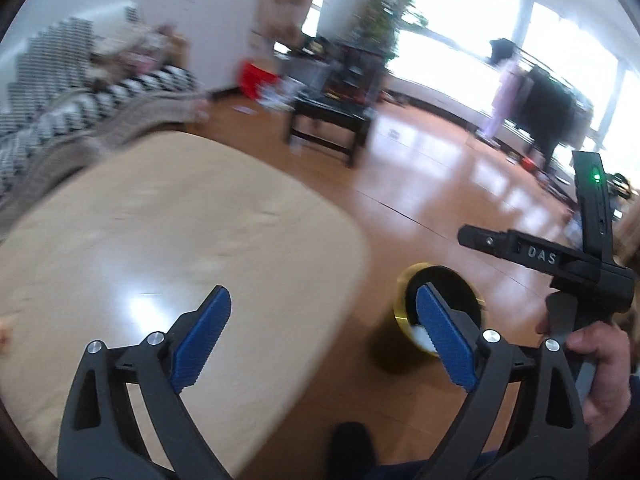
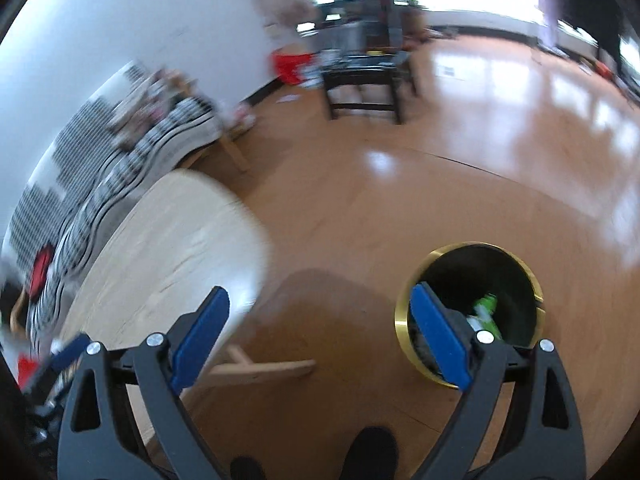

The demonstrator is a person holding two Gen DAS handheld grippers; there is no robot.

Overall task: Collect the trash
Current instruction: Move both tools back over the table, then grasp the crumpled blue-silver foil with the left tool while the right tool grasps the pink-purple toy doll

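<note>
- The left gripper [image 1: 322,336] hangs over the edge of the pale wooden table [image 1: 160,220], its blue-padded jaws spread wide and nothing between them.
- The right gripper [image 2: 320,334] is just as wide apart and just as empty, held out over the brown floor [image 2: 360,208].
- Here is the thing that matters: the gold-rimmed trash bin [image 2: 404,332] stands on the floor at about 4 o'clock in the right wrist view, its round mouth facing up, partly behind the right-hand blue pad.
- Inside it lies something green and white [image 2: 486,312], likely a wrapper or bottle; blur hides which.
- In the left wrist view the same bin [image 1: 400,308] sits at about 4 o'clock too, just off the table's corner, with a white scrap [image 1: 420,336] showing at its rim.
- Judging by how large the bin looms in each view, the right gripper looks nearer to it.
- The person's right hand [image 1: 600,364] shows at 3 o'clock in the left view, wrapped round the other tool's handle.
- No loose trash shows on the table top in either view, so the next pick likely lies elsewhere; motion blur leaves the far room unreadable.
</note>
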